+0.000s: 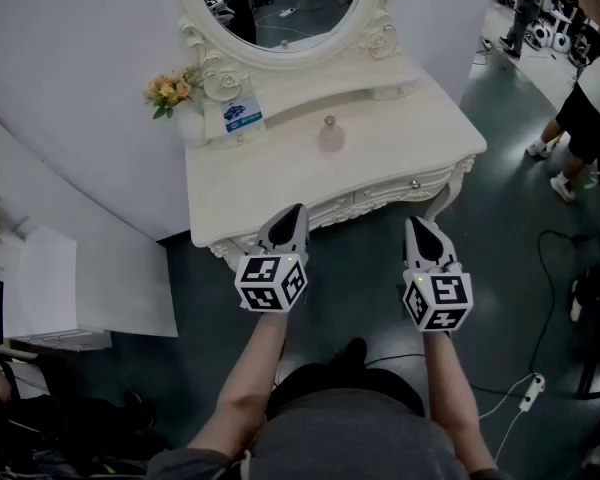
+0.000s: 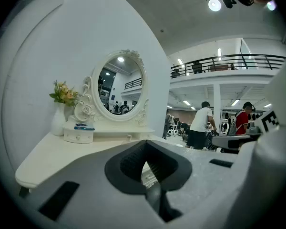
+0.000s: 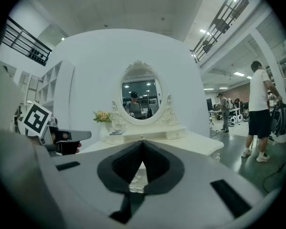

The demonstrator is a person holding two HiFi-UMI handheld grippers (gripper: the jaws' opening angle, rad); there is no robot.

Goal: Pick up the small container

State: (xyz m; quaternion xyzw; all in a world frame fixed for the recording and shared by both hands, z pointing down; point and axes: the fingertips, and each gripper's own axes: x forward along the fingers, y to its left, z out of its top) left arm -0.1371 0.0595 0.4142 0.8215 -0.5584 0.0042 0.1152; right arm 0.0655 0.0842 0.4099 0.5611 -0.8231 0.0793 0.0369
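Pink and small, the container [image 1: 330, 134] stands near the middle of the cream surface [image 1: 405, 158], in front of the oval mirror [image 1: 280, 8], with a vase of flowers [image 1: 175, 93] off to the far left. Both grippers hover at the near edge of the surface, well apart from the container. The left gripper [image 1: 296, 214] has its jaws pressed together on nothing. The right gripper [image 1: 418, 227] is likewise closed and empty, touching nothing.

mirror [image 1: 280, 8]: top cut by upper edge | small container [image 1: 330, 135]: too tiny for detail | blue card [image 1: 242, 115]: print unreadable | bystander [image 1: 588, 118]: cropped at right edge
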